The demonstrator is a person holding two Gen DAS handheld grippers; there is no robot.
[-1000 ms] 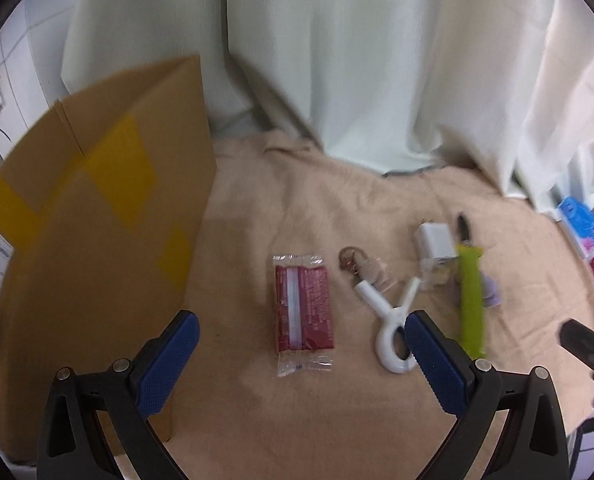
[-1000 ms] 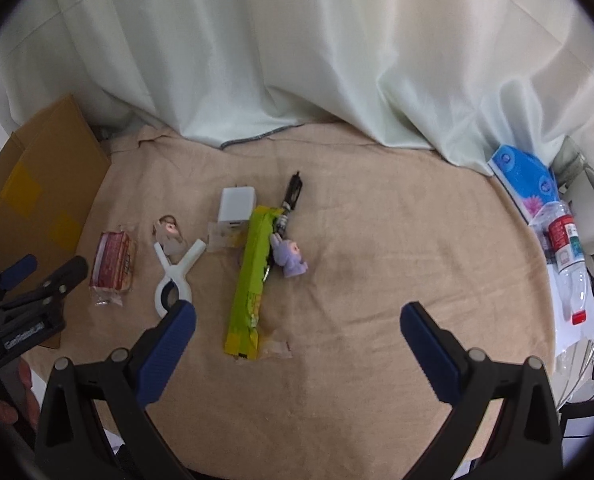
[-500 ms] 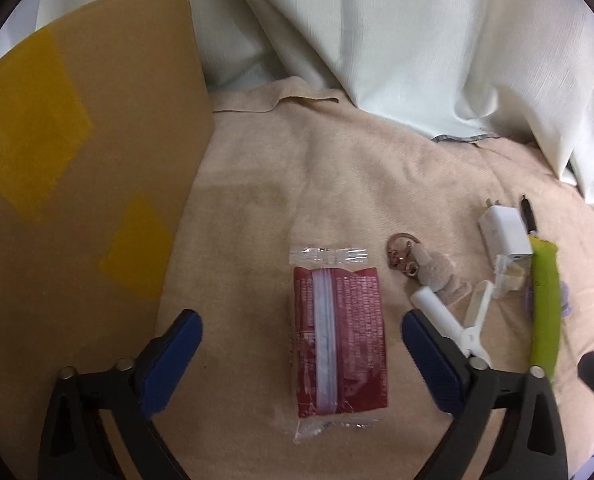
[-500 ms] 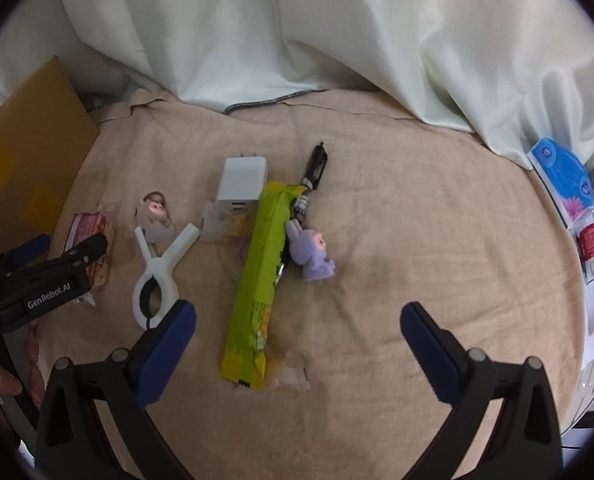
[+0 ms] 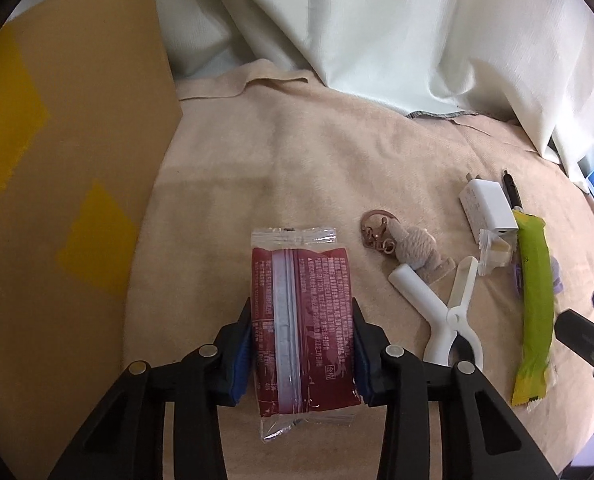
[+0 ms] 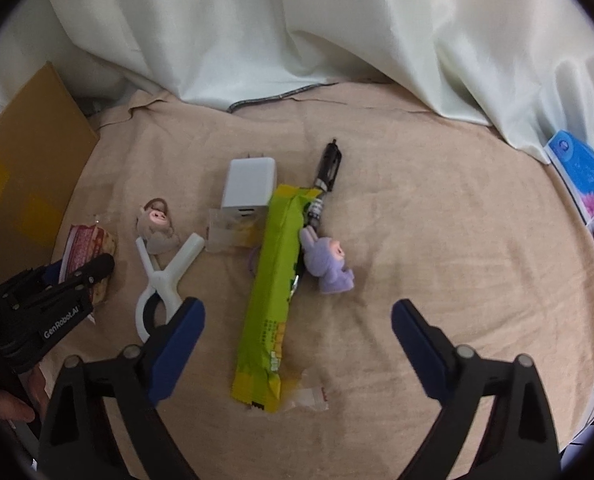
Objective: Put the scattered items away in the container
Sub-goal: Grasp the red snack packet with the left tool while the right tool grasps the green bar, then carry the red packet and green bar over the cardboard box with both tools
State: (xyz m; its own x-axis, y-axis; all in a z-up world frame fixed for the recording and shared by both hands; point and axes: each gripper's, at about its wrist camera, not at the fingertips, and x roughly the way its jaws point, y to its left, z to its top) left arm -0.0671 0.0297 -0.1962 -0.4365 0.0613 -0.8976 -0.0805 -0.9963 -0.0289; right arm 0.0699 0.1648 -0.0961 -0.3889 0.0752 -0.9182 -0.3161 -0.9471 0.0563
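Standing beside the tan cloth-covered tabletop [image 5: 337,168], the brown cardboard box [image 5: 69,200] awaited as the left gripper [image 5: 301,344] clamped the dark-red, crinkly plastic snack packet [image 5: 303,320] across its sides; light, soft, likely slippery. The right gripper [image 6: 297,344] hovered agape.

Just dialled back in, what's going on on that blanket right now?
A person holding two sets of tongs is tidying small items off a beige blanket. The left tongs are shut on the red snack packet, which still looks to be lying on the blanket beside the cardboard box. The right tongs are open above the green snack bar, touching nothing. The white clip, white charger, purple bunny toy and small monkey charm are still scattered.
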